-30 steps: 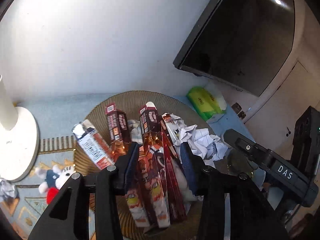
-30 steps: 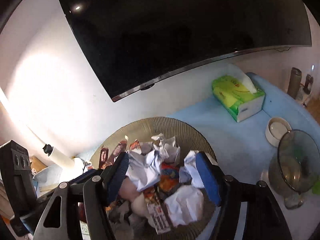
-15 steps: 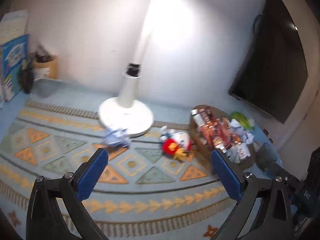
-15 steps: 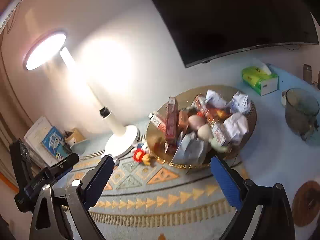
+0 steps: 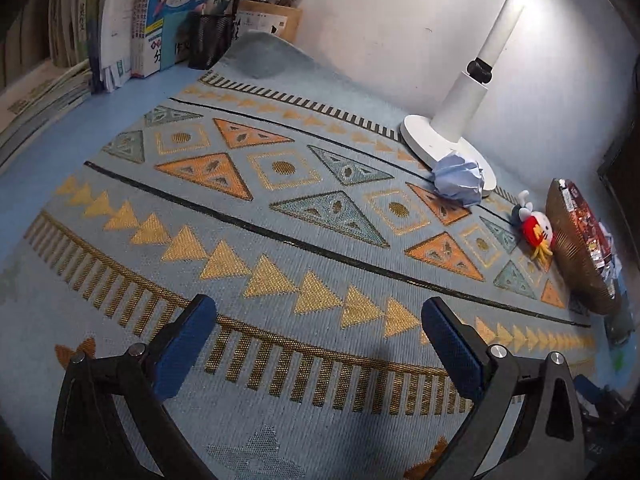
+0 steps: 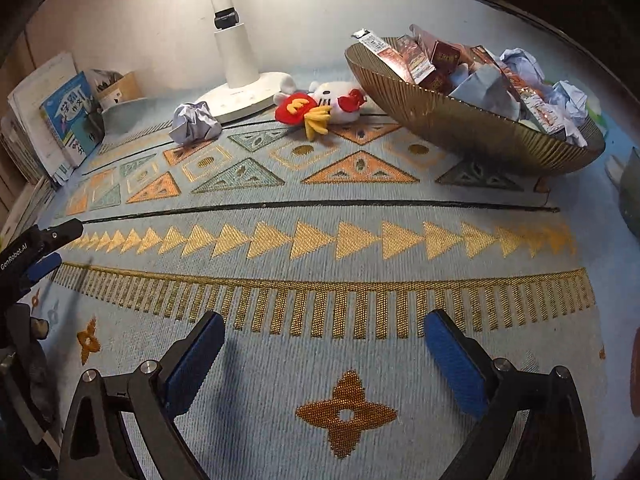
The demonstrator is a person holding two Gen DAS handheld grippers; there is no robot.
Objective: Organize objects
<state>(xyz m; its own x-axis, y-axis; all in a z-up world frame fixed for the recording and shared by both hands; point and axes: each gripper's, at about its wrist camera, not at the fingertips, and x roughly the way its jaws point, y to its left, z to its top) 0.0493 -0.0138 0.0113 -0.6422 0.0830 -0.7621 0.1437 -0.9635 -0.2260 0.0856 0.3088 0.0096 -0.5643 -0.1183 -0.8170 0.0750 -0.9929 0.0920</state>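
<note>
A gold ribbed bowl (image 6: 448,120) full of red snack boxes and crumpled paper stands at the far right of the patterned mat (image 6: 320,240); it also shows in the left wrist view (image 5: 576,256). A crumpled paper ball (image 6: 195,122) (image 5: 458,182) and a red and white plush toy (image 6: 320,106) (image 5: 534,230) lie on the mat by the lamp base. My left gripper (image 5: 320,344) is open and empty, low over the mat's near part. My right gripper (image 6: 324,356) is open and empty, also low over the mat.
A white desk lamp (image 5: 448,140) (image 6: 236,84) stands at the back by the wall. Books (image 5: 160,16) and a mesh pen holder (image 5: 210,42) stand at the back left. The left gripper's side (image 6: 28,256) shows at the right wrist view's left edge.
Both grippers have pulled back from over the bowl, opened wide and dropped low over the near part of the mat. The bowl now lies far off.
</note>
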